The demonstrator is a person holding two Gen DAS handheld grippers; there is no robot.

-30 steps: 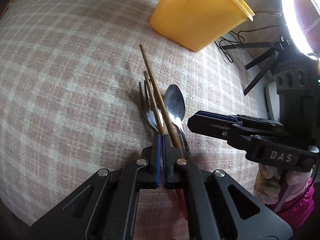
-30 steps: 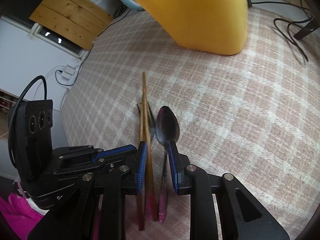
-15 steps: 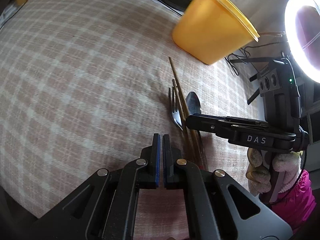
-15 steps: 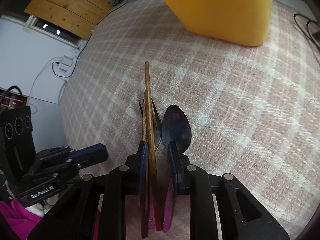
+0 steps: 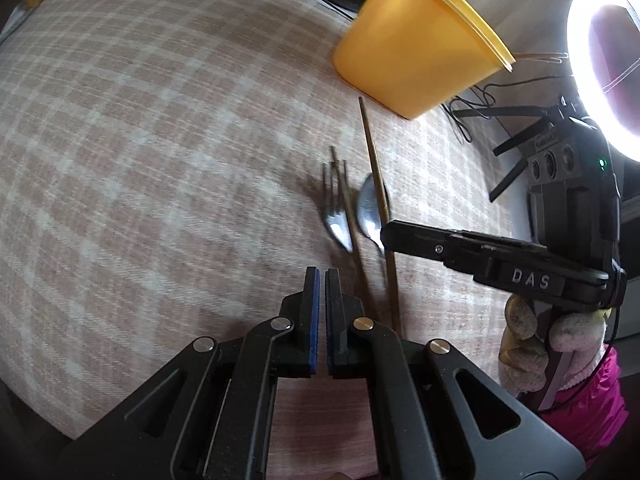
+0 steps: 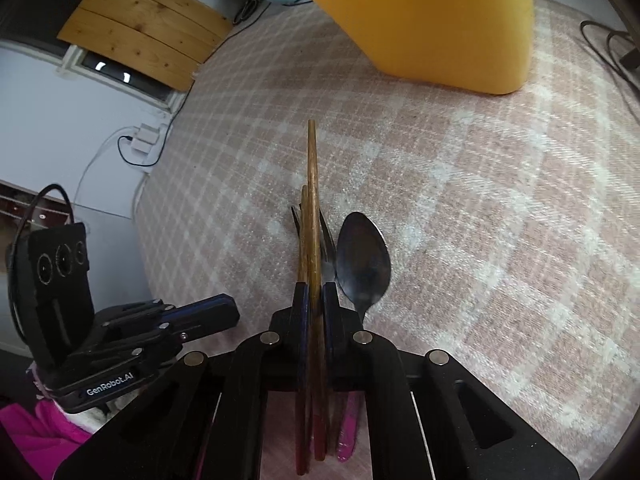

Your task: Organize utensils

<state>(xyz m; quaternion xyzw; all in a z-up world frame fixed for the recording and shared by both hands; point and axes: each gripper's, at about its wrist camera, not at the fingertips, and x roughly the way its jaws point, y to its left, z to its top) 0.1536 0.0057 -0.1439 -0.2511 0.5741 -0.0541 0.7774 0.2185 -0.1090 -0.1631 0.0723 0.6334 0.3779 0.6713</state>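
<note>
Two wooden chopsticks (image 6: 312,216), a metal fork (image 6: 326,246) and a metal spoon (image 6: 363,260) with a pink handle lie side by side on the checked cloth. My right gripper (image 6: 314,294) is shut on the chopsticks, the spoon just right of its fingers. In the left wrist view the chopsticks (image 5: 374,168), fork (image 5: 335,216) and spoon (image 5: 370,210) lie ahead and right of my left gripper (image 5: 321,276), which is shut and empty. The right gripper (image 5: 390,234) comes in from the right over the handles.
A yellow plastic tub (image 5: 412,56) stands on the cloth beyond the utensils, also in the right wrist view (image 6: 432,20). A ring light (image 5: 600,68) and cables (image 5: 472,108) are at the far right. The table edge (image 5: 36,392) is near left.
My right gripper has closed from open onto the chopsticks. My left gripper has drawn back and to the left, away from the utensils, staying shut.
</note>
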